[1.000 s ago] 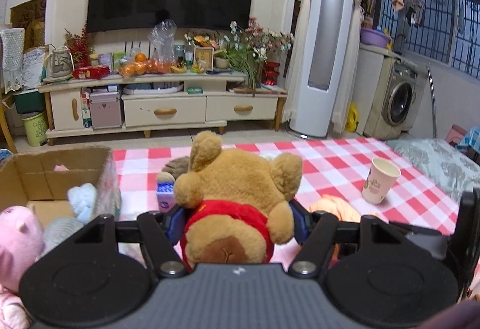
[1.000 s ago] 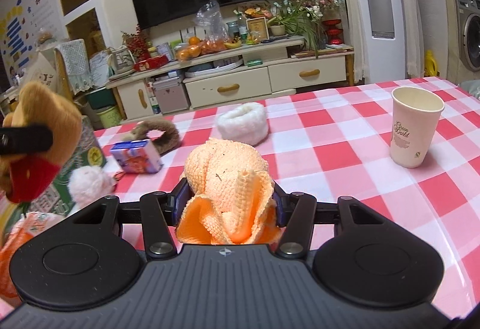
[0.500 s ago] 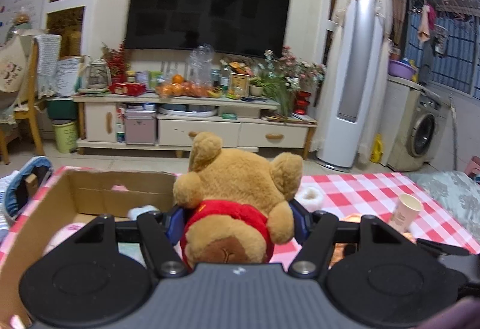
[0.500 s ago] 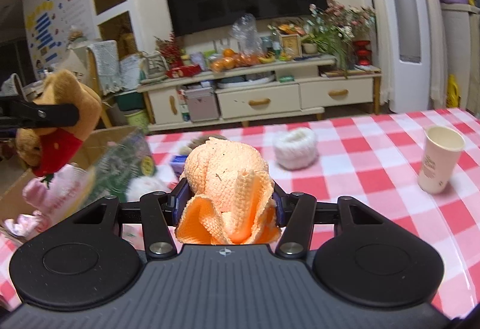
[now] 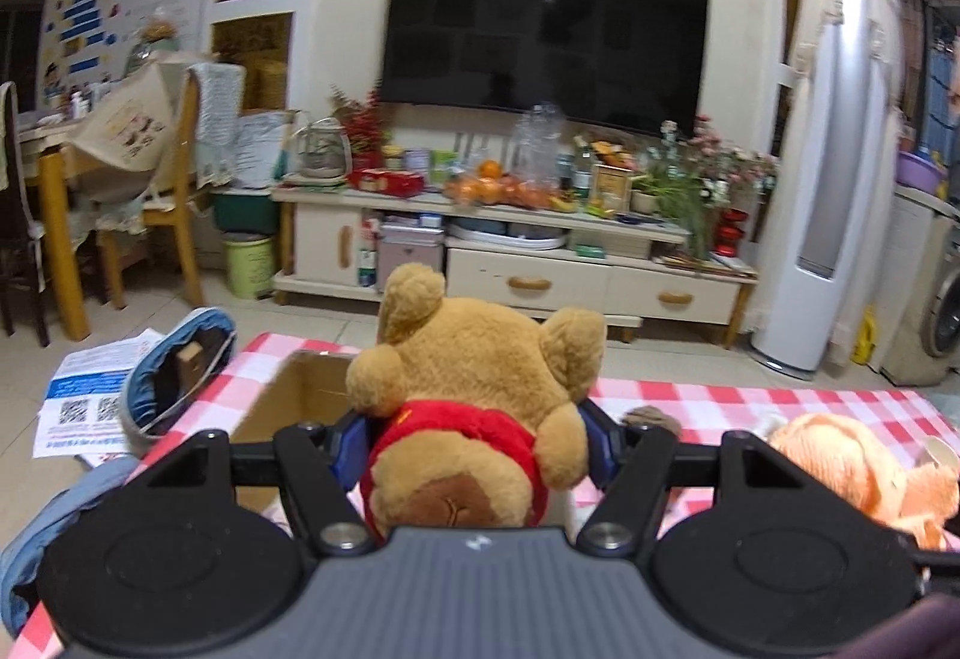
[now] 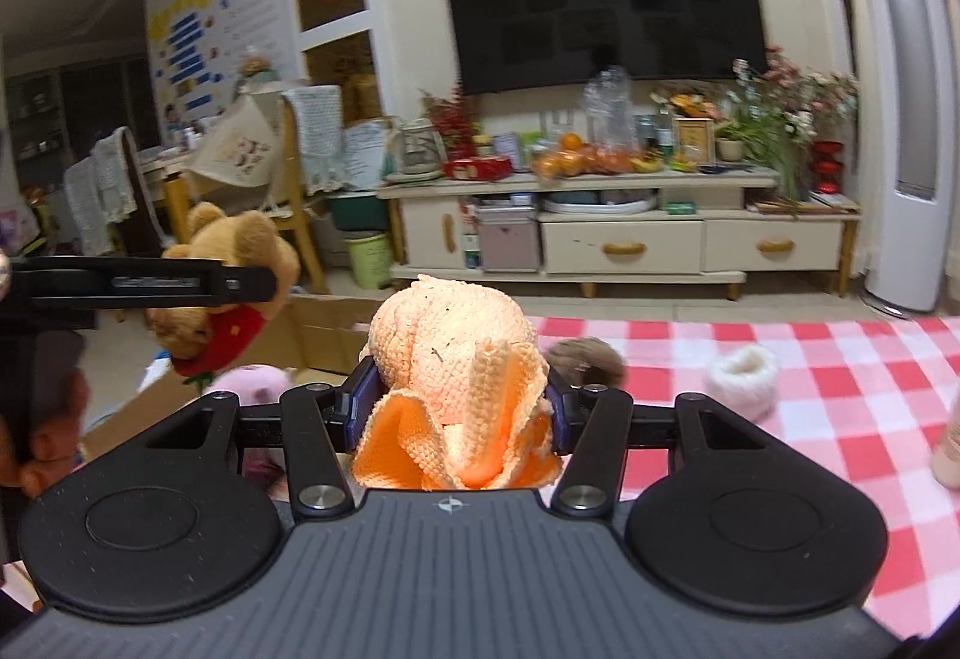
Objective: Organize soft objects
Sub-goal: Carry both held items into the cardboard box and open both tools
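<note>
My left gripper (image 5: pixel 474 437) is shut on a brown teddy bear in a red shirt (image 5: pixel 474 389) and holds it in the air over the open cardboard box (image 5: pixel 282 407). The bear also shows at the left of the right wrist view (image 6: pixel 228 287), above the box (image 6: pixel 324 335). My right gripper (image 6: pixel 456 407) is shut on an orange knitted cloth (image 6: pixel 450 359), held above the table just right of the box. The cloth also shows at the right of the left wrist view (image 5: pixel 840 461). A pink plush (image 6: pixel 252 380) lies in the box.
The table has a red-and-white checked cloth (image 6: pixel 840 377). On it lie a white fluffy ring (image 6: pixel 744 377), a brown fluffy piece (image 6: pixel 585 359) and a paper cup (image 6: pixel 948 449) at the right edge. A blue bag (image 5: pixel 174 377) and papers lie beyond the table's left corner.
Both grippers have swung left toward the box. The bear now hangs over the box's far end, and the cloth has come up beside the box. Both grips held.
</note>
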A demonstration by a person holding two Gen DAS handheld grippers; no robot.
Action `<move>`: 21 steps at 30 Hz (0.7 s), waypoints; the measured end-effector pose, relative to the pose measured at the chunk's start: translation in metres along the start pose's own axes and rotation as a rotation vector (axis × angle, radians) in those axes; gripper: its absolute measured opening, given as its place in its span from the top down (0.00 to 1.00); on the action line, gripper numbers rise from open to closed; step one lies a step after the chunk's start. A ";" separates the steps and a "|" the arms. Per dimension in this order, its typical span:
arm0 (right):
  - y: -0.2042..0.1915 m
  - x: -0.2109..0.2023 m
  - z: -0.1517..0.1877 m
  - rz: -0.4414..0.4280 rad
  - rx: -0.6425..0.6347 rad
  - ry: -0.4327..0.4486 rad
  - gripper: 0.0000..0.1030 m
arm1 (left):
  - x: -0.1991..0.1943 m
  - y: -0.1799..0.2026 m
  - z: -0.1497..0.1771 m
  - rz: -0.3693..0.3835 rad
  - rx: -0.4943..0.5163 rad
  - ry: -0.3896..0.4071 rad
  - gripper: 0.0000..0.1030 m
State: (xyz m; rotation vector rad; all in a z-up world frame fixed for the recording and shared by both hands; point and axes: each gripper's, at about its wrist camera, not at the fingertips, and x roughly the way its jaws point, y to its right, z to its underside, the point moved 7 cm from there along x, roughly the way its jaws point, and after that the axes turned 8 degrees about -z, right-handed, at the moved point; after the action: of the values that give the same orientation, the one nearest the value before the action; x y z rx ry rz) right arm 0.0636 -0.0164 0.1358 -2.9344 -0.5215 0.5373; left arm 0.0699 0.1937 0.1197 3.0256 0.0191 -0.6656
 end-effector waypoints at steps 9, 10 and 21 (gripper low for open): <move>-0.052 0.038 -0.008 -0.111 -0.095 -0.054 0.36 | 0.017 -0.029 -0.009 -0.105 -0.015 -0.004 0.36; -0.057 0.042 -0.008 -0.123 -0.103 -0.061 0.36 | 0.018 -0.031 -0.009 -0.111 -0.017 -0.006 0.36; -0.104 0.078 0.003 -0.242 -0.162 -0.146 0.36 | 0.028 -0.048 -0.012 -0.167 -0.030 -0.027 0.35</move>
State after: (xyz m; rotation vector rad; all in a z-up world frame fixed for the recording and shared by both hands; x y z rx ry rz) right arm 0.0985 0.1085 0.1259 -2.9325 -0.9656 0.7113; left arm 0.0993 0.2425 0.1170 3.0086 0.2809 -0.7109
